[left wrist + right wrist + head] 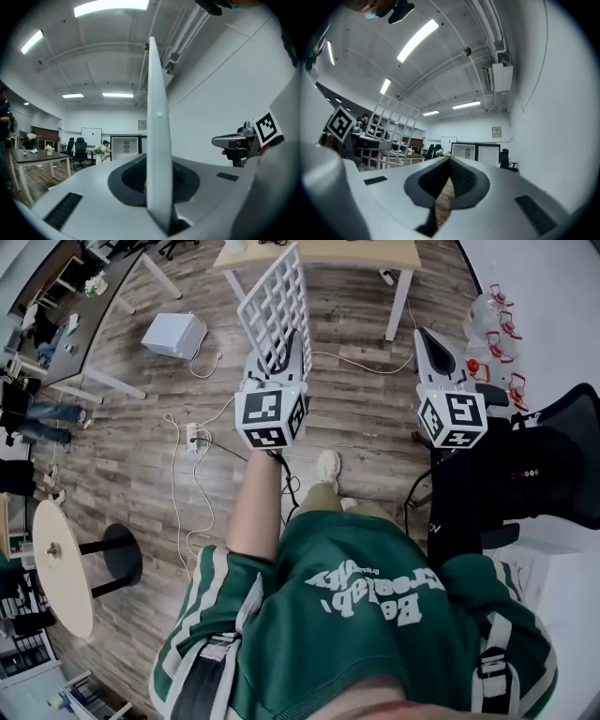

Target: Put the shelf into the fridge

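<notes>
The left gripper (279,360) has its jaws clamped narrow on the lower edge of the shelf (277,304), a white wire grid. In the head view the grid stands on edge and reaches toward 12 o'clock from the gripper, over the wooden floor (141,427). In the left gripper view it shows edge-on as a thin white blade (157,136) rising from between the jaws. The right gripper (433,351), at 3 o'clock of the left one and well apart from it, is empty. Its own view shows the jaws closed tip to tip (449,163) with nothing between them.

No fridge can be picked out with certainty, so the shelf probably has some way to be carried.

The main risk is the grip. One pair of jaws pinches a broad grid at a single edge, so a swing or quick turn could let the grid pivot or slide out. The far corner could also catch the bench (375,254) at 12 o'clock or its leg. White cables (178,493) trail across the floor at 9 o'clock of the person's foot and could trip a step. Bringing the free right gripper onto the grid would likely steady it.
</notes>
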The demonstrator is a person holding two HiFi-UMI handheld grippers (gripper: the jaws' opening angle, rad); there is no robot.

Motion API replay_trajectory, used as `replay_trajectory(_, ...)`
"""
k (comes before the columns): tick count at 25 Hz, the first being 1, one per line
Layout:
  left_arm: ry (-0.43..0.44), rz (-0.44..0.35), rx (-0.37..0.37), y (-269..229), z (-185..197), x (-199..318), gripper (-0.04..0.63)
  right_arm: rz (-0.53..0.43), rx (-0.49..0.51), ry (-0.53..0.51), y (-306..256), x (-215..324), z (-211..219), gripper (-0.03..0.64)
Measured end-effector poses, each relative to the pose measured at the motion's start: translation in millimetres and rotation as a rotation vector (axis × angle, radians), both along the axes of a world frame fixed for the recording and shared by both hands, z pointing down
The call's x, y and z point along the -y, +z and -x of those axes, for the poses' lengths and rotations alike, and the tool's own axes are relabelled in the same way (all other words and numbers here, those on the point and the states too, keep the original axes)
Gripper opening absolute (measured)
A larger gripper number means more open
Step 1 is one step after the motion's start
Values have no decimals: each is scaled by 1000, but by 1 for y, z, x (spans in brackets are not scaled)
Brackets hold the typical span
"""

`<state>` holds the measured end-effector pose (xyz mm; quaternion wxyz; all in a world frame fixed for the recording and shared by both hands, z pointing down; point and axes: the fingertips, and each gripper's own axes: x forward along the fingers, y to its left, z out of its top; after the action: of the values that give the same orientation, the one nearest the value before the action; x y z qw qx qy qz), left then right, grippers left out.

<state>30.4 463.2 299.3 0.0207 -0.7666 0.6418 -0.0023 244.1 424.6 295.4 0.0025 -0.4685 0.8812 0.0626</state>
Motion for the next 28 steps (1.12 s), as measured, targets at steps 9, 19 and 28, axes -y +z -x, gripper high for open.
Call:
replay_trajectory(9,10,-7,-3,2,8,43,46,10,20,-8,5,40,9,3)
replay_trajectory(19,15,-5,-16,7,36,118,48,23,12,-20,9,109,43,3)
replay_trajectory(28,33,-1,-24,2,68,198,48,28,9,3,5,184,71,3)
